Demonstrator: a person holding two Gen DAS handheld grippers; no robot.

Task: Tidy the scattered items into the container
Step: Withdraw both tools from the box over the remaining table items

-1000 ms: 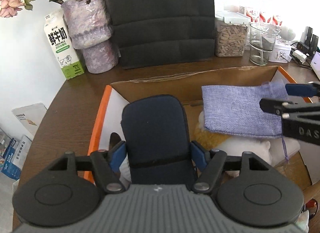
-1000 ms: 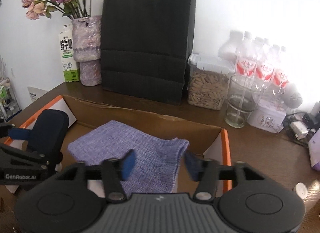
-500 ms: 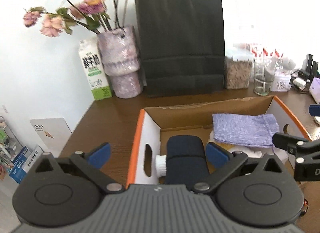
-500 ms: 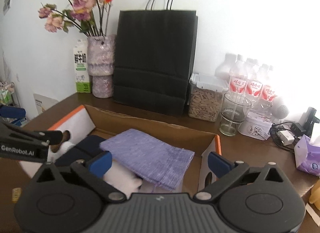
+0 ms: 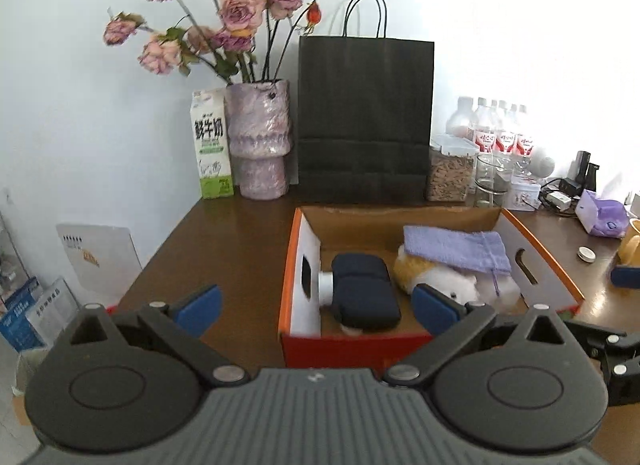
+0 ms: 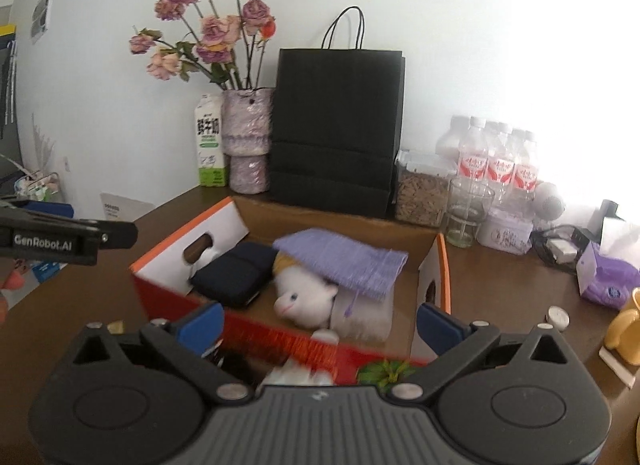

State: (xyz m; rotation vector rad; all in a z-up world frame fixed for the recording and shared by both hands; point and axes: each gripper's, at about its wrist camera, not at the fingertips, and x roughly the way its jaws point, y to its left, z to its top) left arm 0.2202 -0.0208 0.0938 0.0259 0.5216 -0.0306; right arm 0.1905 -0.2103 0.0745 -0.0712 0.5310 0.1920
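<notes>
An orange-edged cardboard box [image 5: 536, 249] [image 6: 440, 261] stands on the brown table. Inside lie a dark navy case [image 5: 362, 289] [image 6: 234, 271], a purple knitted pouch [image 5: 456, 247] [image 6: 344, 261], a white and tan plush toy [image 5: 444, 275] [image 6: 304, 297] and a white cylinder [image 5: 325, 285]. My left gripper [image 5: 316, 307] is open and empty, held back from the box's near wall. My right gripper [image 6: 320, 323] is open and empty, above the box's near right corner. A small green leafy item [image 6: 384, 373] and blurred white things lie just below it.
Behind the box stand a black paper bag [image 5: 364, 121], a purple vase with dried roses [image 5: 260, 145], a milk carton [image 5: 210, 145], a seed jar [image 5: 450, 177], a glass [image 5: 488, 181] and water bottles [image 5: 500, 133]. A purple tissue pack [image 6: 604, 277], a white cap [image 6: 558, 317] and a yellow object [image 6: 624, 329] lie right.
My left gripper let go of the navy case in the box; my right let go of the purple pouch. Both opened wide and pulled back and up from the box.
</notes>
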